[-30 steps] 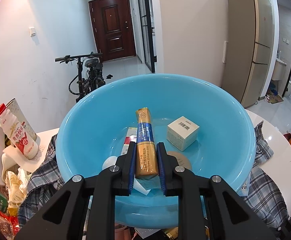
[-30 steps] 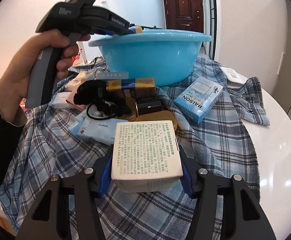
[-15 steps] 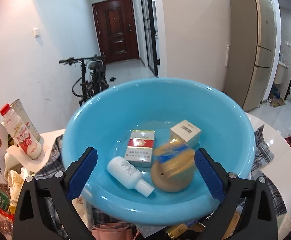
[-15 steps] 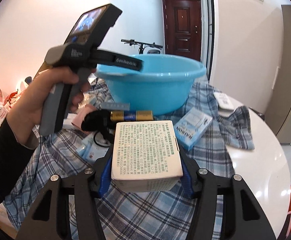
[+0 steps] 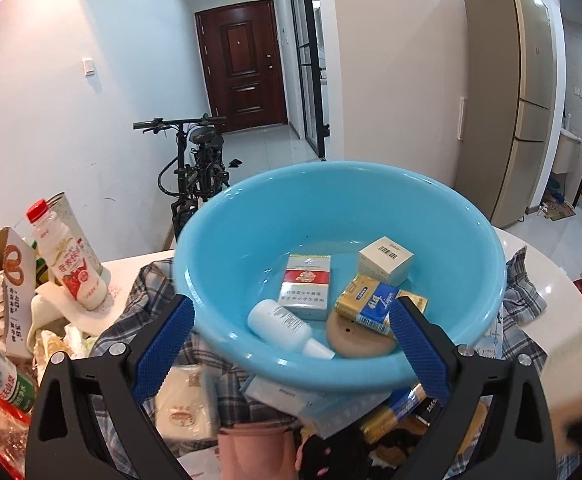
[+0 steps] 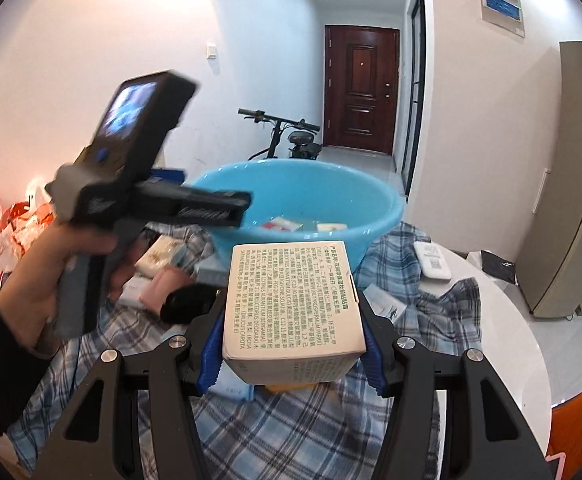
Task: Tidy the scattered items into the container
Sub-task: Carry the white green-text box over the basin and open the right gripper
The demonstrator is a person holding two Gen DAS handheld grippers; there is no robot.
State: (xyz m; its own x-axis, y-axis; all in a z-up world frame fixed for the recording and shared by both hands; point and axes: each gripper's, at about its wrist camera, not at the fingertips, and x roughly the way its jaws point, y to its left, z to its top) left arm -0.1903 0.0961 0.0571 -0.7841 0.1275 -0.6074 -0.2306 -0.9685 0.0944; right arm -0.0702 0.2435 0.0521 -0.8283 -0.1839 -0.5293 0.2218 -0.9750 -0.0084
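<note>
**Hallway counter w/ blue basin, one box in grip**

White counter (image 6: 507,340) under a plaid cloth (image 6: 291,432), hallway w/ dark red door (image 5: 247,76) and a bicycle (image 5: 195,176) behind.

Left tool (image 5: 291,344): jaws spread wide, nothing btwn the blue pads, hovering at the near rim of the blue basin (image 5: 251,216). Seen from the right wrist cam, a hand (image 6: 43,280) grips its handle, sleeve dark, tool tip over the basin's left rim.

Right tool (image 6: 291,348): pinching a white box (image 6: 291,300) w/ fine printed text on top, pads pressed on both sides, box held clear of the cloth, in front of the basin.

Inside basin, left wrist view: red-and-white pack (image 5: 306,286) lying flat near centre; white bottle (image 5: 281,324) on its side just in front of it, cap pointing right; gold-and-blue box (image 5: 371,304) resting tilted on a round tan disc (image 5: 355,340); small cream box (image 5: 385,260) w/ barcode twd the back right.

Still on the cloth, near side of basin: cream packet (image 5: 183,408), pink item (image 5: 255,452), a gold-and-blue carton (image 5: 395,412), black clutter, partly hidden by the tool. Right wrist view shows a white remote-like item (image 6: 433,260) right of the basin.

Far left of counter: milk drink bottle (image 5: 69,264) w/ red cap, upright, next to an open snack carton (image 5: 7,280). Tall fridge (image 5: 507,100) stands at right.
</note>
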